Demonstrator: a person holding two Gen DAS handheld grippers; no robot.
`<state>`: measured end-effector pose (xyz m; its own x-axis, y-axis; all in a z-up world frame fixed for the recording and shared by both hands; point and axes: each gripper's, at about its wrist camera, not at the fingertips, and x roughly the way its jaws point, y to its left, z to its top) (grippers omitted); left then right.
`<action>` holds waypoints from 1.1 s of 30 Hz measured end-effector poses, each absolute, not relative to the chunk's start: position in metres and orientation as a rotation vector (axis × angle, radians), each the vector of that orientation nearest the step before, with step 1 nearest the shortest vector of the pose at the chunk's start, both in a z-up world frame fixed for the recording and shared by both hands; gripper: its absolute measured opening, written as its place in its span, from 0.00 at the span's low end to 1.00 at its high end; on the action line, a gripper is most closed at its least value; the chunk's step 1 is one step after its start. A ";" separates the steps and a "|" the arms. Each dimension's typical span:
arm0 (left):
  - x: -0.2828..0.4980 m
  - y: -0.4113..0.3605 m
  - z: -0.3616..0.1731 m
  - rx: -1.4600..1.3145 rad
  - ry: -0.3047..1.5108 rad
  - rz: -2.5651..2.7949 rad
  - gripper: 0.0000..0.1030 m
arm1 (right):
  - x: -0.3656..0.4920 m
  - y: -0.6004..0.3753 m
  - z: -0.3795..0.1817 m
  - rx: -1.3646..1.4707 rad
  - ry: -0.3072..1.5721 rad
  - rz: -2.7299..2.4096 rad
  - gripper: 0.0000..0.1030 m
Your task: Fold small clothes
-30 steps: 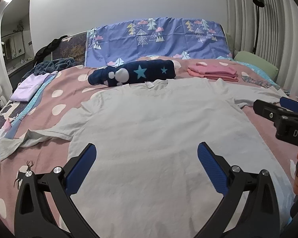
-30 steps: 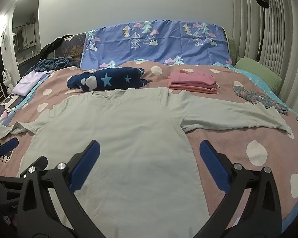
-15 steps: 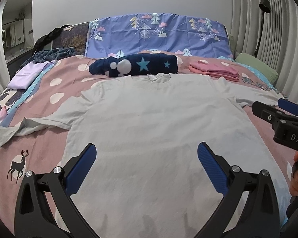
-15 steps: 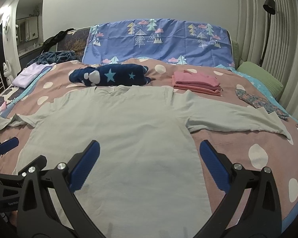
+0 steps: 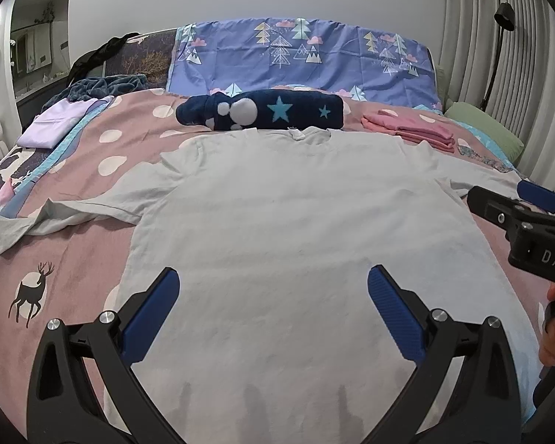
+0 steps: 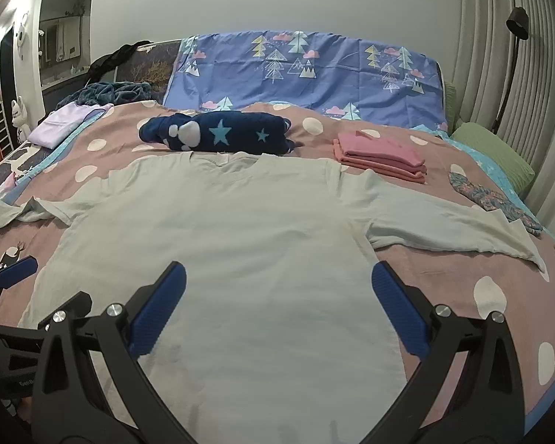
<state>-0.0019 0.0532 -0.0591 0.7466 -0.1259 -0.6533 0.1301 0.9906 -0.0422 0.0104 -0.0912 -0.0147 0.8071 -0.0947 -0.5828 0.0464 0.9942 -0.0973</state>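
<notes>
a pale shirt (image 5: 296, 222) lies flat, face down on the bed (image 5: 74, 259), collar at the far end and hem beneath both jaws; the left gripper (image 5: 273, 296) and right gripper (image 6: 277, 296) hover side by side above its lower half, jaws spread wide and holding nothing. over the last second both have risen and tilted slightly, so more of the shirt shows ahead of the jaws, the left sleeve (image 5: 55, 218) rumpled and the right sleeve (image 6: 451, 229) stretched out. no fold looks begun; a sleeve grasp seems likely next.
</notes>
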 end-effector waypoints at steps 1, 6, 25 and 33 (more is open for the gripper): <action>-0.002 0.054 -0.060 0.002 0.720 -0.143 0.99 | 0.011 -0.090 -0.015 -0.082 0.630 -0.076 0.98; -0.001 0.056 -0.064 -0.002 0.726 -0.159 0.99 | 0.014 -0.087 -0.018 -0.092 0.641 -0.074 0.98; 0.006 0.237 -0.067 -0.393 0.667 0.135 0.57 | 0.027 -0.100 -0.049 -0.095 0.727 -0.105 0.98; 0.010 0.400 -0.082 -0.770 0.668 0.408 0.34 | 0.031 -0.108 -0.056 -0.089 0.744 -0.134 0.98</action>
